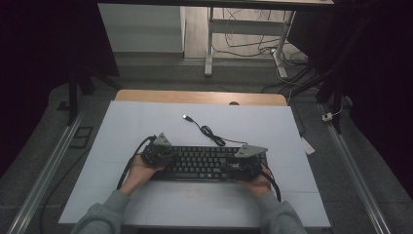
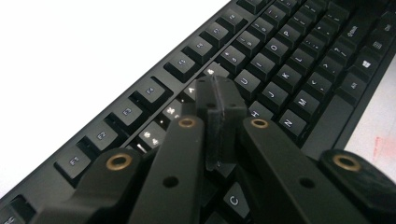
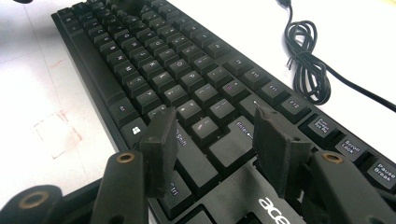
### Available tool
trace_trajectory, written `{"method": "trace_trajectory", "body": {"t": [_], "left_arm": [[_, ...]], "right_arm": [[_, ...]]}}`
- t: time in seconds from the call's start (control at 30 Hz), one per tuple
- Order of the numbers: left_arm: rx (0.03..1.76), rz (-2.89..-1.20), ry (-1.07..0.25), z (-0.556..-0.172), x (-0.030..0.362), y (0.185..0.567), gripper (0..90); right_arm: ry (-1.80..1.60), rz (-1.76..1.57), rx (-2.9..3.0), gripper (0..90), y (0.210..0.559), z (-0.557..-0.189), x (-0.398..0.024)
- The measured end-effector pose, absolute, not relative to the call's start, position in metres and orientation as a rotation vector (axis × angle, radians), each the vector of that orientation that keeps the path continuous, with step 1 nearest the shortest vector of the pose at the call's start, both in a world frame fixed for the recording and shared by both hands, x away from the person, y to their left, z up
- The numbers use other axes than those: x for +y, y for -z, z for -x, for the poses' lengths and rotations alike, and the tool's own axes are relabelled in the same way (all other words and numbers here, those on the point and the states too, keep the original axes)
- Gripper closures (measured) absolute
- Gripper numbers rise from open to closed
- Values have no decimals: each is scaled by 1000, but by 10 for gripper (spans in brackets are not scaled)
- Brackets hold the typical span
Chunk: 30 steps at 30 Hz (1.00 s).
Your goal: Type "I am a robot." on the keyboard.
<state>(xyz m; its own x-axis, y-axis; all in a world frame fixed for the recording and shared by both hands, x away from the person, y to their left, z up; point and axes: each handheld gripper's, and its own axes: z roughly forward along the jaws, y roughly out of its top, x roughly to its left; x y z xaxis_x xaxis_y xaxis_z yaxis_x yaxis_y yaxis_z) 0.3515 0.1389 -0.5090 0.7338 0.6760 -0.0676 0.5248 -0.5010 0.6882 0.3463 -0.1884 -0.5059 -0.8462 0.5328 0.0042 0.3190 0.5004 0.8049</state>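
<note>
Both grippers over the keyboard, near the front edge of my bench.

I see the bench carrying the black keyboard. My left gripper is clenched, pads together, empty, above the keys; my right gripper stands released, half open, over the right-end keys.

High view overhead facing forward, both claw views close, all sharing keyboard.
</note>
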Motion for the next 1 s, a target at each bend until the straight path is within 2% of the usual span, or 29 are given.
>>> {"method": "trace_trajectory", "body": {"t": [0.8,1.0], "left_arm": [[928,-2269,-269,-354,130,516,891],[913,-2216,-289,-348,135,505,891]], "right_arm": [[-1260,-728,2501,502,505,-346,-188],[-1282,-727,2485,502,504,-346,-189]]}}
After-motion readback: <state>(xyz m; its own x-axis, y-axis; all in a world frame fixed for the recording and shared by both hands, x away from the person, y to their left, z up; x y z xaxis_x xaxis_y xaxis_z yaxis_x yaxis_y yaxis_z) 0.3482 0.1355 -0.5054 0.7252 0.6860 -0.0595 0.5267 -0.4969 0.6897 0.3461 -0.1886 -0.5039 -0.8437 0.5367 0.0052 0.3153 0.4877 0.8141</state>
